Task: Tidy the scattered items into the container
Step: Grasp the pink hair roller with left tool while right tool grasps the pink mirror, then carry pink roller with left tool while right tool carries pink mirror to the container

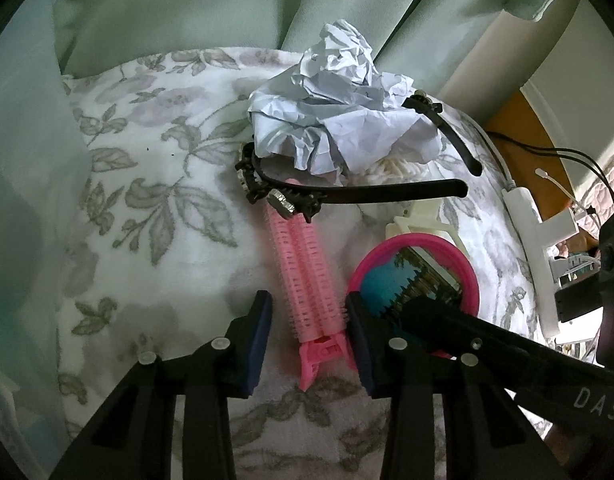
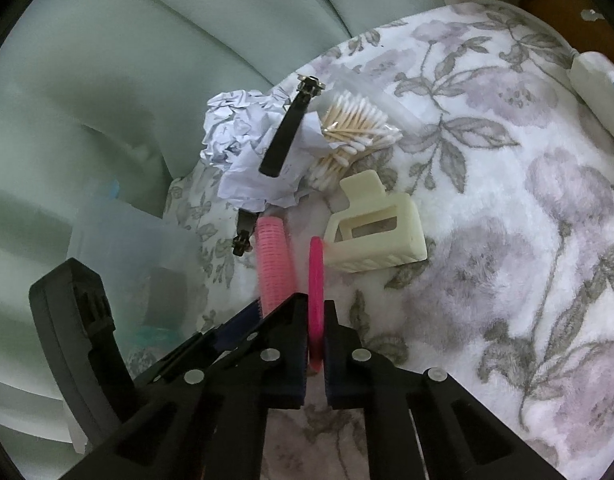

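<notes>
A pink hair roller clip lies on the floral blanket, between the open fingers of my left gripper, which do not press it. My right gripper is shut on the rim of a round pink mirror, held edge-on; the mirror also shows in the left wrist view. Crumpled white paper lies over a black jewelled headband. A cream claw clip and a bag of cotton swabs lie beyond. A clear plastic container stands at the left, off the blanket's edge.
Pale green curtains hang behind. A white power strip with cables lies along the blanket's right edge. The floral blanket stretches to the right. My left gripper's black body shows at the lower left of the right wrist view.
</notes>
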`<action>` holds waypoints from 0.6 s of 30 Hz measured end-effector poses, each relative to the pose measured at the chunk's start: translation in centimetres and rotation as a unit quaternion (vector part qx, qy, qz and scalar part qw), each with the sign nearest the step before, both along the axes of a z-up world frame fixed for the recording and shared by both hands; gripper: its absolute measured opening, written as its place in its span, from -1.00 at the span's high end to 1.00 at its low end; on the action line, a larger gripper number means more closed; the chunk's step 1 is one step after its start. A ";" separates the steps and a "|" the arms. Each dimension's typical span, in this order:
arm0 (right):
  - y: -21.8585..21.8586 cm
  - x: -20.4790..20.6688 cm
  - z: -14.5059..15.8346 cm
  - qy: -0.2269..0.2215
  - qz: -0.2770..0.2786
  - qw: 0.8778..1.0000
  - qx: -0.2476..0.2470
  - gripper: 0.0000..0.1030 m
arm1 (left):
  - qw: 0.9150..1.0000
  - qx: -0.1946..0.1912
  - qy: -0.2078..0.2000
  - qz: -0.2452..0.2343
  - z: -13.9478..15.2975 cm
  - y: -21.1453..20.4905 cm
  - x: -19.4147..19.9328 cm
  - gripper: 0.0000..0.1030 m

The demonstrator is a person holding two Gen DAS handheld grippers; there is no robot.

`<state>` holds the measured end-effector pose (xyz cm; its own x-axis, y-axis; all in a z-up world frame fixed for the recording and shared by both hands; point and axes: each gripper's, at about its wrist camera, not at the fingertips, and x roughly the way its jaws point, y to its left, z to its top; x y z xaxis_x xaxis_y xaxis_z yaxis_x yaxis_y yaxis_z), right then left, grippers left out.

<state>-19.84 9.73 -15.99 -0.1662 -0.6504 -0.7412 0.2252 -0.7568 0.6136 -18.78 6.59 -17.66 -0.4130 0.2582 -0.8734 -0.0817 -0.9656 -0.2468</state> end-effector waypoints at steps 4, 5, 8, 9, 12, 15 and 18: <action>0.4 0.2 0.3 0.001 -0.001 1.000 0.001 0.87 | 1.000 -0.005 0.002 0.001 0.2 0.2 0.2 0.45; 0.5 0.3 0.4 0.002 -0.003 1.000 0.002 0.87 | 1.000 -0.004 0.002 0.002 0.3 0.2 0.3 0.45; 1.0 0.6 0.8 0.005 -0.007 1.000 0.003 0.87 | 1.000 -0.003 0.001 0.004 -0.2 0.4 1.1 0.46; 1.2 0.7 1.0 0.007 -0.008 1.000 0.003 0.87 | 1.000 -0.003 0.002 0.005 0.0 0.4 1.4 0.46; 1.7 1.1 1.6 0.011 -0.011 1.000 0.004 0.87 | 1.000 -0.002 0.005 0.005 1.1 0.2 2.2 0.46; 2.2 1.6 2.3 0.016 -0.014 1.000 0.004 0.87 | 1.000 0.004 0.007 0.000 2.0 0.5 2.7 0.47; 2.6 2.3 3.5 0.026 -0.017 1.000 0.002 0.87 | 1.000 0.005 0.015 -0.006 3.0 0.9 3.1 0.47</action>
